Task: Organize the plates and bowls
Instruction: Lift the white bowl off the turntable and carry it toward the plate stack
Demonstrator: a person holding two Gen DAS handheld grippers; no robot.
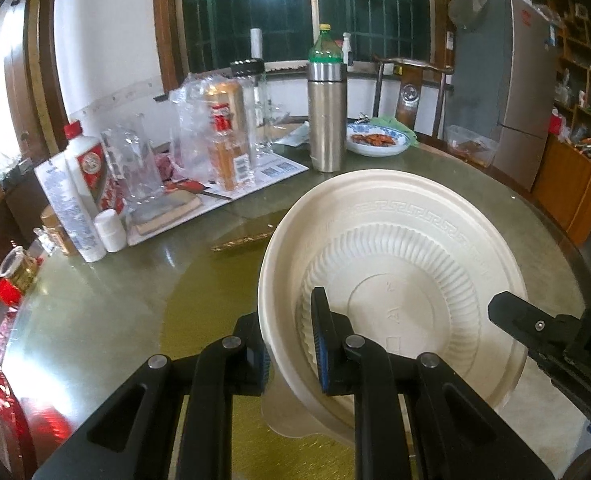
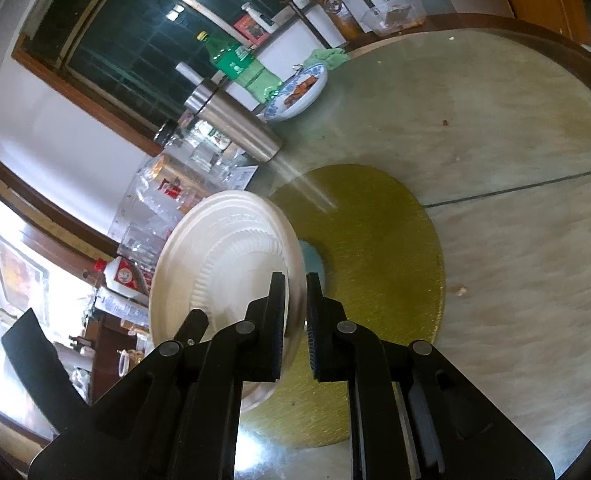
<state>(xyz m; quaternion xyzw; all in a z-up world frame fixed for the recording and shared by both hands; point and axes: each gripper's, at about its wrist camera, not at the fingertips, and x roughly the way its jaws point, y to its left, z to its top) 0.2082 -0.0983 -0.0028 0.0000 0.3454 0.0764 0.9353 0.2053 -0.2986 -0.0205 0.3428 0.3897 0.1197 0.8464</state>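
A cream disposable plate [image 1: 395,264] is held tilted on edge above the round table, its ribbed underside facing the left wrist camera. My left gripper [image 1: 291,344] is shut on its left rim. My right gripper [image 2: 295,320] is shut on the opposite rim of the same plate [image 2: 215,264]; its black finger [image 1: 511,312] shows at the right of the left wrist view. A second cream piece [image 1: 295,416] sits just below the plate; I cannot tell what it is.
The marble table [image 2: 495,160] has a gold centre disc [image 2: 375,240]. A steel flask [image 1: 327,116], green bottle [image 1: 325,46], liquor bottles [image 1: 85,160], clear packaging [image 1: 215,132] and a blue-rimmed dish of food [image 1: 377,140] stand at the back. A chair [image 1: 411,92] is behind.
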